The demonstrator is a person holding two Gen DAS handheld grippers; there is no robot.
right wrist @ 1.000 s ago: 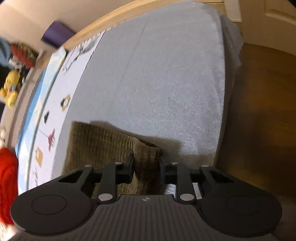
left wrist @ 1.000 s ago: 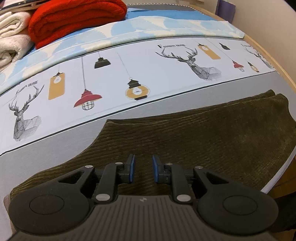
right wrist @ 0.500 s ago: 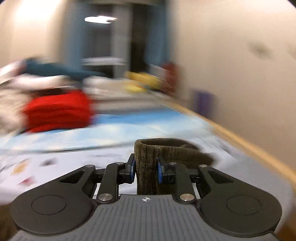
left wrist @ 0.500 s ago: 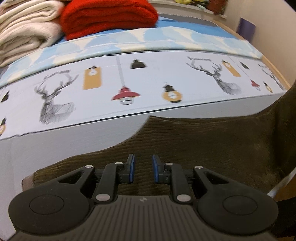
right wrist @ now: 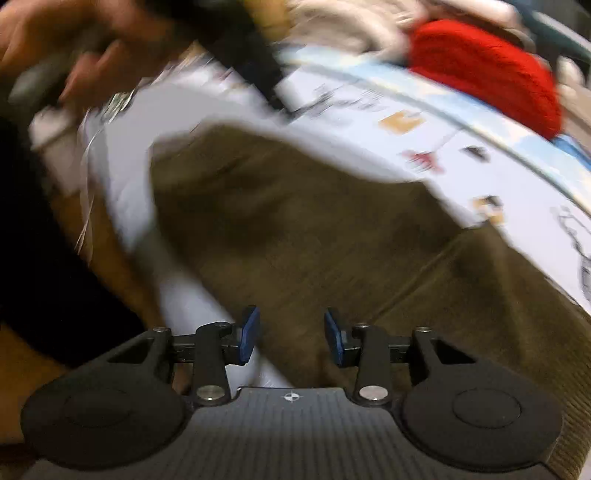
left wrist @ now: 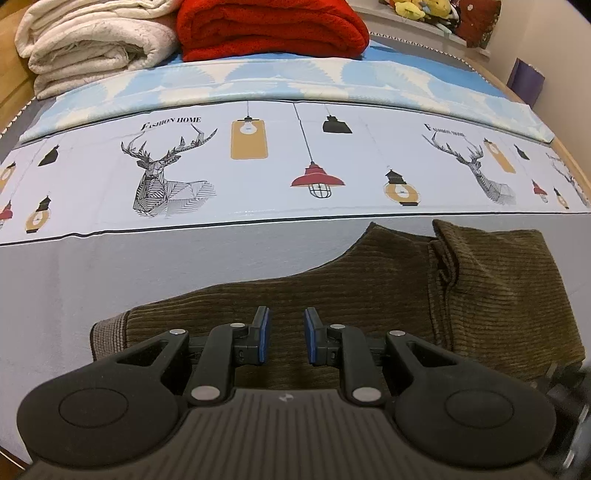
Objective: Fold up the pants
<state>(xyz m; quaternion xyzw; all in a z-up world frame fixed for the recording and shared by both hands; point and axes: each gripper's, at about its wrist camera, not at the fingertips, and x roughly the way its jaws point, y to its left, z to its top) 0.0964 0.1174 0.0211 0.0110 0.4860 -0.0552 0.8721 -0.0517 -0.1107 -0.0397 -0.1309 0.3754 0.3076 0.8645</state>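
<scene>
Olive-brown corduroy pants [left wrist: 369,288] lie on the grey bed cover, with a folded-over part lying on top at the right [left wrist: 517,280] and the ribbed waistband at the left [left wrist: 109,334]. My left gripper [left wrist: 285,336] is open and empty, hovering just above the pants near their near edge. In the blurred right wrist view the pants [right wrist: 295,229] fill the middle. My right gripper [right wrist: 290,334] is open and empty above their near edge.
A patterned sheet with deer and lamps [left wrist: 258,162] lies beyond the pants. A folded red blanket [left wrist: 269,29] and a cream blanket [left wrist: 92,40] are stacked at the back. The person's other hand [right wrist: 74,48] shows at the top left of the right wrist view.
My right gripper carried the pants' end over to the left, laid it on the rest and opened. My left gripper stayed open and shifted leftward along the pants.
</scene>
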